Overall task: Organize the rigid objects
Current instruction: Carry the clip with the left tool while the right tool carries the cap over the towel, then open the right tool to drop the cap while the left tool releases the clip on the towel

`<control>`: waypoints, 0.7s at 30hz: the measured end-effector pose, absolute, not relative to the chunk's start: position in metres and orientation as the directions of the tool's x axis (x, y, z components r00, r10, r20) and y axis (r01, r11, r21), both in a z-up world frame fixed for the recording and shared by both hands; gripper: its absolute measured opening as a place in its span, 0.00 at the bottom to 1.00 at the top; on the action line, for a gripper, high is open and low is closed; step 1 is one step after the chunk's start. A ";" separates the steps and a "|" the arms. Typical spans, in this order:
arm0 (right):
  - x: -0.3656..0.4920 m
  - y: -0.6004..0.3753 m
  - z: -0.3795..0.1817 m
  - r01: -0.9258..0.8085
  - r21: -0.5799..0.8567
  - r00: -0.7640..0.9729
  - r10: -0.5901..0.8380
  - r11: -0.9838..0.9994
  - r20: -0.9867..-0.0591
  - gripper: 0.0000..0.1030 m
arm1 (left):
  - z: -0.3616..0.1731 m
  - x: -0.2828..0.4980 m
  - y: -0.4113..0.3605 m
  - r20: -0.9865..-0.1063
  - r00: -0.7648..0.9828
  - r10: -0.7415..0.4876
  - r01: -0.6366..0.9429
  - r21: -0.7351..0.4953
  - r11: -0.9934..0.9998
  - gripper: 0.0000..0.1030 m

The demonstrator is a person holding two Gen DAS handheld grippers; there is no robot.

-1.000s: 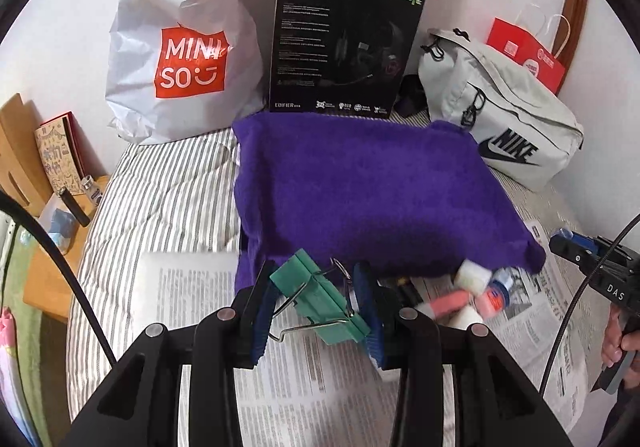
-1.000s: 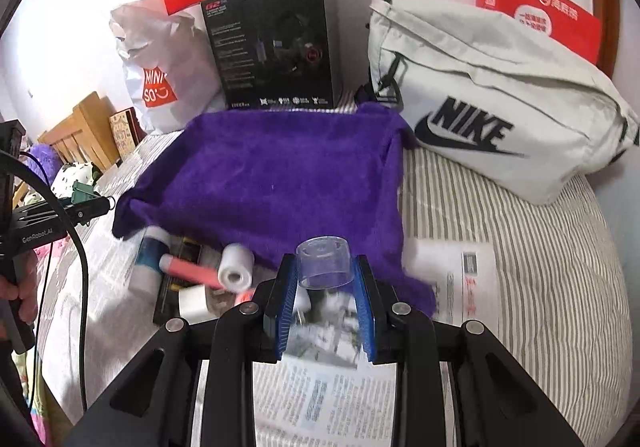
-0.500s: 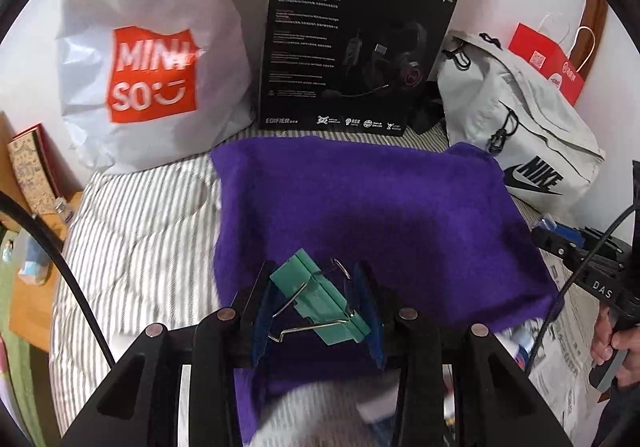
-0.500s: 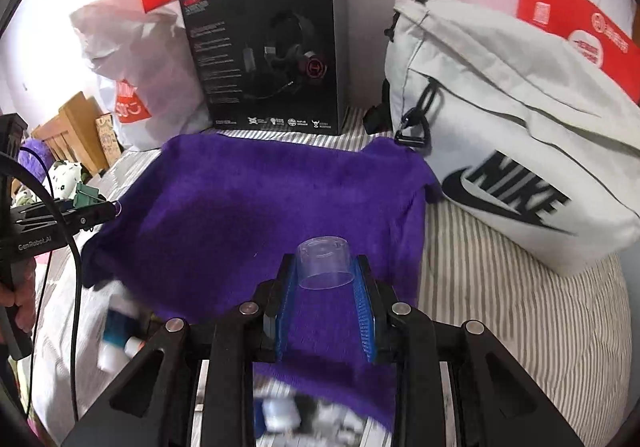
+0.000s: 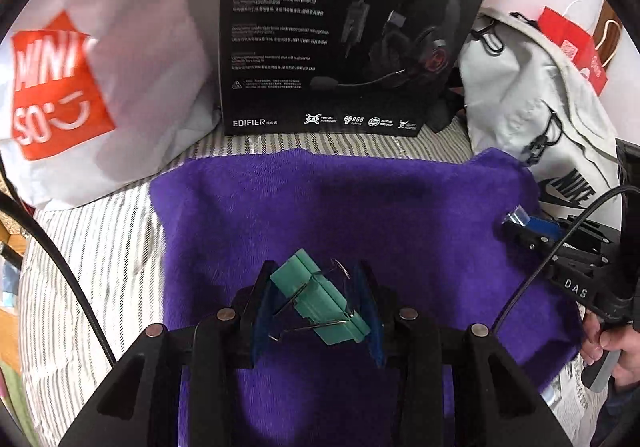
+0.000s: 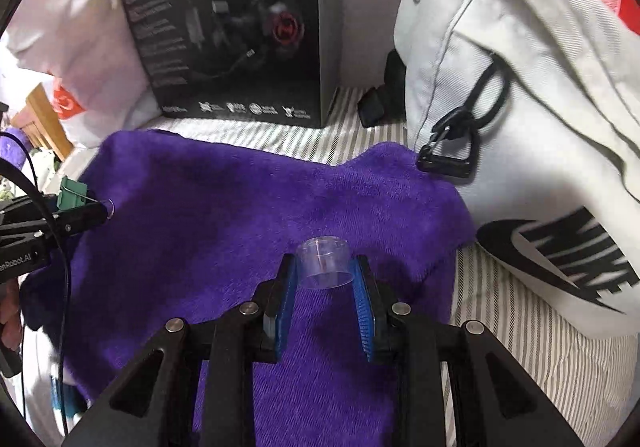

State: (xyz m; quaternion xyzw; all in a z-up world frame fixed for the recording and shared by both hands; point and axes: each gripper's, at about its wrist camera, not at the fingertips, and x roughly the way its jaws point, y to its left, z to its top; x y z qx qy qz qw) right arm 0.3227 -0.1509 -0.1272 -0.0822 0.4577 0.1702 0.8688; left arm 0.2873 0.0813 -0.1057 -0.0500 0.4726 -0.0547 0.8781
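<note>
L tongs (image 5: 316,299): clamped on green binder clip (image 5: 318,297); clip sits skewed between the blue pads, wire handles splayed. Lower centre of L wrist view, over purple towel (image 5: 340,207).
R tongs (image 6: 324,279): clamped on clear plastic cap (image 6: 323,263), held upright near the pad tips. Lower centre of R wrist view, also over the towel.
Cross-view: R tongs show at right edge of L view; L tongs w/ clip show at left edge of R view. Well apart, one each side of towel.
Step in hand (judged): carry both items to the towel & set down.
How-to: lower until item is just above the pile, then part the pads; don't drop from height, as cap is likely to roll. Place clip & cap apart, away from towel edges. Clip grip is skewed, so expect it to twist on release.
Surface: soft plush towel on a striped bed (image 5: 100,247); uneven, gives under load.
Room: black headset box (image 5: 352,31) upper centre, white shopping bag (image 5: 100,67) upper left, grey sling bag (image 6: 520,107) right, all against the wall behind the towel.
</note>
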 end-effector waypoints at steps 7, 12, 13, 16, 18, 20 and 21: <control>0.339 -0.144 -0.141 -0.357 -0.008 0.479 0.176 0.934 -0.860 0.27 | -0.117 0.303 0.079 -0.850 0.513 -0.115 0.038 -0.112 0.993 0.36; 0.337 -0.145 -0.141 -0.360 -0.010 0.476 0.175 0.933 -0.862 0.27 | -0.120 0.304 0.076 -0.853 0.510 -0.107 0.039 -0.101 0.994 0.37; 0.336 -0.145 -0.141 -0.362 -0.012 0.476 0.174 0.932 -0.862 0.28 | -0.120 0.305 0.076 -0.854 0.509 -0.108 0.038 -0.103 0.994 0.37; 0.339 -0.142 -0.142 -0.364 -0.008 0.469 0.176 0.931 -0.866 0.30 | -0.122 0.305 0.074 -0.856 0.506 -0.102 0.040 -0.095 0.995 0.38; 0.339 -0.143 -0.142 -0.366 -0.013 0.466 0.171 0.931 -0.868 0.38 | -0.122 0.303 0.072 -0.858 0.505 -0.097 0.043 -0.088 0.995 0.40; 0.337 -0.143 -0.141 -0.372 -0.017 0.462 0.169 0.928 -0.870 0.51 | -0.122 0.303 0.071 -0.859 0.503 -0.096 0.045 -0.084 0.995 0.46; 0.336 -0.144 -0.140 -0.374 -0.016 0.463 0.171 0.927 -0.869 0.52 | -0.122 0.301 0.071 -0.861 0.502 -0.086 0.041 -0.075 0.996 0.51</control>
